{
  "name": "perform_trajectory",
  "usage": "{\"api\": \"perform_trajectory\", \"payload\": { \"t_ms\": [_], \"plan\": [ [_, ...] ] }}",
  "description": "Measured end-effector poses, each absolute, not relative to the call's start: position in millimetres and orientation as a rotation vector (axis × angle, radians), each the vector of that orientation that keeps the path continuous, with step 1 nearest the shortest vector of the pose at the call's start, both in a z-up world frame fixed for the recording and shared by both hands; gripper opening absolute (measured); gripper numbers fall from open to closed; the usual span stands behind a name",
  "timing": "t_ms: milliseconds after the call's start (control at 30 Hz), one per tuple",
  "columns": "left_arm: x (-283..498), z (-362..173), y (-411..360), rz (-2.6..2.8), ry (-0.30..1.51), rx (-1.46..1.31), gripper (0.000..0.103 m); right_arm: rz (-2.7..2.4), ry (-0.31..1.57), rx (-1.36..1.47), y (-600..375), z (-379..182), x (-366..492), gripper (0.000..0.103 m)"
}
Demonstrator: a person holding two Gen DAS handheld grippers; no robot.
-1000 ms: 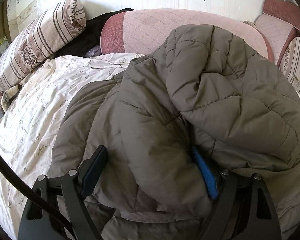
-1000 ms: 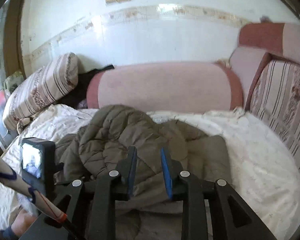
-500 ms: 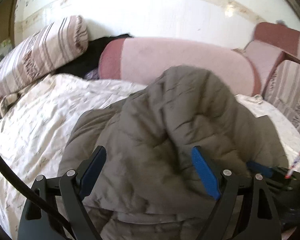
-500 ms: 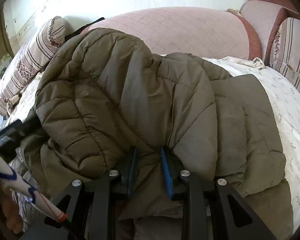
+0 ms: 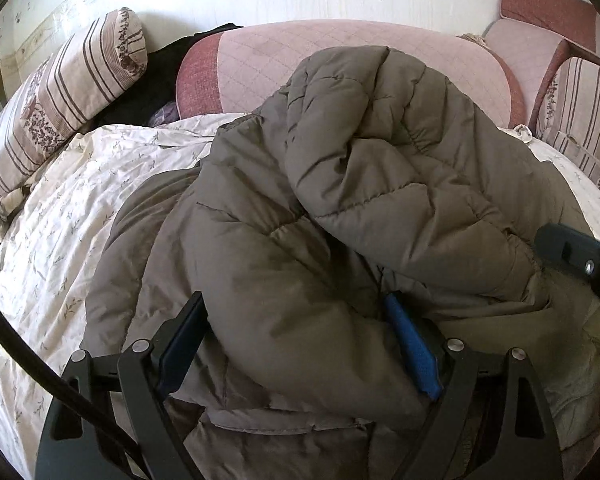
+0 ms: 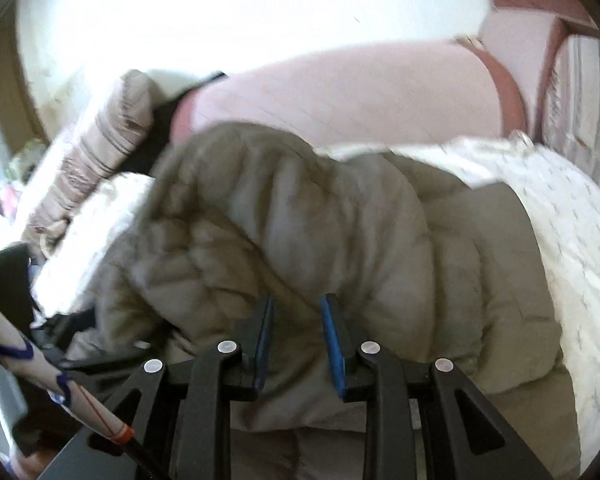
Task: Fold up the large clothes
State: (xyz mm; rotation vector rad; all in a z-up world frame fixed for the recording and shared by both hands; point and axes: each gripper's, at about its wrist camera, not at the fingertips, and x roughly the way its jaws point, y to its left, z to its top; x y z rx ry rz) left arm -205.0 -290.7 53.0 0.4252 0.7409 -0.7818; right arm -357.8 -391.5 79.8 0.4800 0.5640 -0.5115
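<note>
I see the quilted jacket [image 5: 340, 208] bunched in a heap on the bed [image 5: 60, 240], in front of the pink bolster [image 5: 340, 64] and beside the striped pillow [image 5: 68, 88]. My left hand-held gripper [image 5: 296, 336] has its fingers spread wide, with a thick fold of jacket lying between them. My right hand-held gripper [image 6: 296, 328] has its fingers nearly together, pinching a narrow fold of the jacket's near edge. The right wrist view is motion-blurred.
</note>
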Motion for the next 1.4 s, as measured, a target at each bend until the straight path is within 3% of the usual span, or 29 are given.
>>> {"api": "perform_trajectory", "payload": {
  "t_ms": [200,500,767,1033,1400],
  "plan": [
    [-212,51,-291,-0.776,0.733,0.436,0.088,-0.466,0.704,0.496,-388,48,-334,0.027],
    [-218,52,-289,-0.769,0.715,0.429,0.088,-0.602,0.518,0.520,-411,86,-376,0.027],
    [-220,52,-290,-0.767,0.712,0.430,0.088,-0.630,0.689,0.530,-421,53,-358,0.028],
    [-221,51,-290,-0.763,0.708,0.433,0.088,-0.618,0.560,0.439,-394,87,-369,0.028],
    [-222,52,-292,-0.759,0.703,0.439,0.088,-0.538,0.705,0.504,-388,53,-348,0.028]
  ]
}}
